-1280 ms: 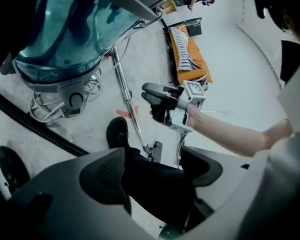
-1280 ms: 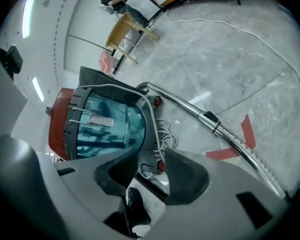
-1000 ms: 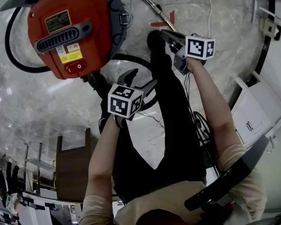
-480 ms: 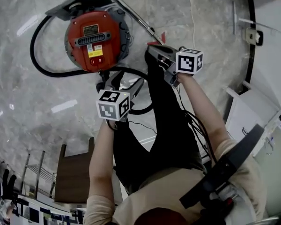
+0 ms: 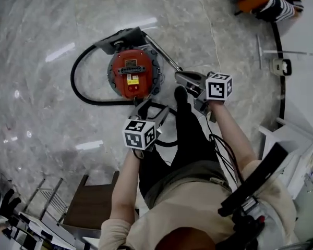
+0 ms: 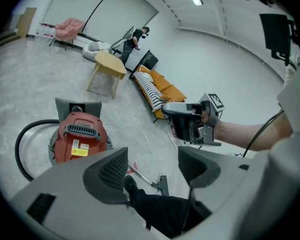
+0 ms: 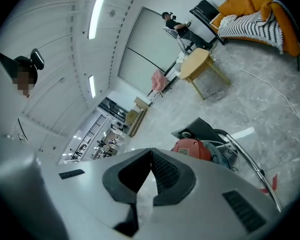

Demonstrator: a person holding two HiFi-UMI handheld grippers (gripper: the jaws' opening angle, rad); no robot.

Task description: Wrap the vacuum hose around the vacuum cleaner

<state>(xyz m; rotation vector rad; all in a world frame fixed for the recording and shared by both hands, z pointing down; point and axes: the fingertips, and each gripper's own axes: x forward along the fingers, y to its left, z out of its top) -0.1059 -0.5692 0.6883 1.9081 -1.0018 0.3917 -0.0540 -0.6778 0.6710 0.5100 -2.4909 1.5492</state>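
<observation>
1. Vacuum hose (image 5: 72, 82) – it lies on the marble floor in a wide black loop, going out from the left side of the red vacuum cleaner (image 5: 134, 74) and coming back under it. It is not yet wound around the body.
2. I judge the hose to be light and flexible but springy, probably ribbed. It should bend easily and want to open again, so a loose turn may slide off the round body.
3. A good place to hold seems to be the free part of the loop, away from the cleaner. A moderate squeeze should be enough there, since a hard one could flatten it.
4. The cleaner looks heavier and may roll if the hose is pulled hard. A metal tube (image 5: 164, 56) runs from beside it toward the person's feet.
5. The left gripper (image 5: 154, 108) is in the air just below the cleaner and well apart from the far bend of the loop. Its jaws stand apart and are closing, with nothing between them – only the person's leg and the floor far behind.
6. The right gripper (image 5: 183, 78) hangs to the right of the cleaner, near the tube. Its jaws are pressed together and hold nothing.
</observation>
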